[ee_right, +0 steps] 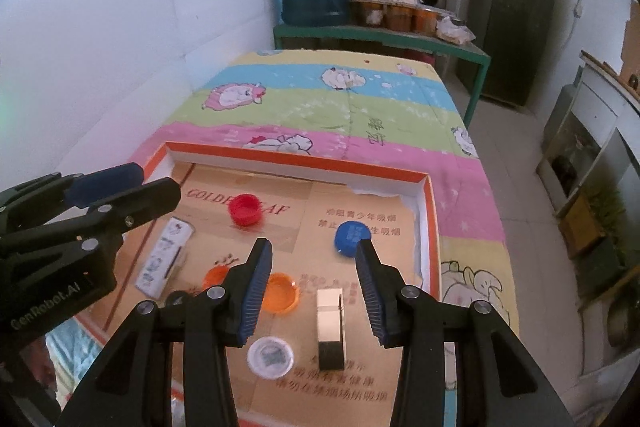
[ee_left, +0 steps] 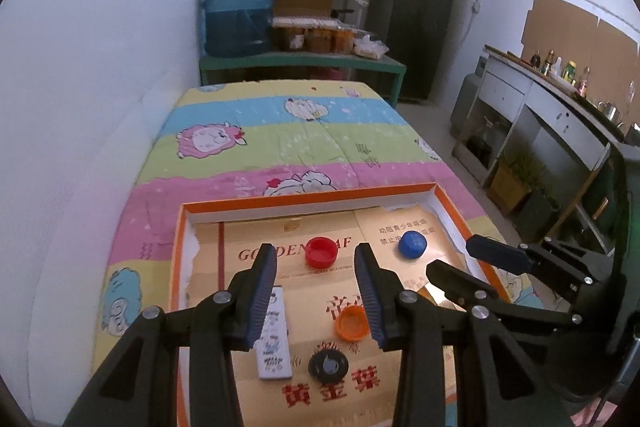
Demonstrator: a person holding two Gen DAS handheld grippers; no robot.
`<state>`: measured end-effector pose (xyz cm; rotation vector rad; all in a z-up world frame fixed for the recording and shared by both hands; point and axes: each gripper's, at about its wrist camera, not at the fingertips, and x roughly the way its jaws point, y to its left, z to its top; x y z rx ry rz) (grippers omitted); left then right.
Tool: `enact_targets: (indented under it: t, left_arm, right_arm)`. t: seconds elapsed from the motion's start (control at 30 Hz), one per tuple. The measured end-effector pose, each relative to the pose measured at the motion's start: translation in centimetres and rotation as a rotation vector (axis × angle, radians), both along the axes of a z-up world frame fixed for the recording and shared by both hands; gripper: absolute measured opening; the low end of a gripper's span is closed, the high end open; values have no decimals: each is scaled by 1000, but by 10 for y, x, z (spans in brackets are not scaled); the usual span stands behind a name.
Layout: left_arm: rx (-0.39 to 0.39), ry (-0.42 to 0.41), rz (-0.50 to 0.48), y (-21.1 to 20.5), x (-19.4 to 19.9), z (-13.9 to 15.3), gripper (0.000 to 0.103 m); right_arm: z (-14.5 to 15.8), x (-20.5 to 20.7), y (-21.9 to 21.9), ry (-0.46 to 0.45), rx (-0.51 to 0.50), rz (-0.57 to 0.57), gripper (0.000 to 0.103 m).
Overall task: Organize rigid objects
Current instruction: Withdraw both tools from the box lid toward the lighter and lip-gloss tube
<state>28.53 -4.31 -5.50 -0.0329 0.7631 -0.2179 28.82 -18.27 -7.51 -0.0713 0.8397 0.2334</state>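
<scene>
Hovering over the tray [ee_right: 428, 195], left gripper [ee_left: 316, 287] and right gripper [ee_right: 316, 287] both hold fingers apart, empty. Caps lie scattered lower centre: red cap [ee_right: 245, 209], blue cap [ee_right: 352, 233], likely awaiting sorting.

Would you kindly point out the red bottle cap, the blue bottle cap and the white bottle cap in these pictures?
red bottle cap [ee_right: 245, 209], right wrist view, its open top.
blue bottle cap [ee_right: 352, 233], right wrist view, its flat top.
white bottle cap [ee_right: 270, 355], right wrist view, its centre.
</scene>
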Motion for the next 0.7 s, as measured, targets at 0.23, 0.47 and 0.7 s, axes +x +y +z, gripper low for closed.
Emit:
enact_targets:
  t: [0.23, 0.47, 0.7]
  left_arm:
    - [-9, -22, 22, 8, -24, 11, 40]
    - [-17, -35, 25, 10, -49, 21, 40]
    - [-4, -71, 23, 11, -80, 35, 40]
  right_arm:
    - [12, -28, 4, -20, 14, -5, 45]
    - [26, -57, 4, -40, 22, -15, 45]
    - [40, -87, 1, -65, 34, -22, 45]
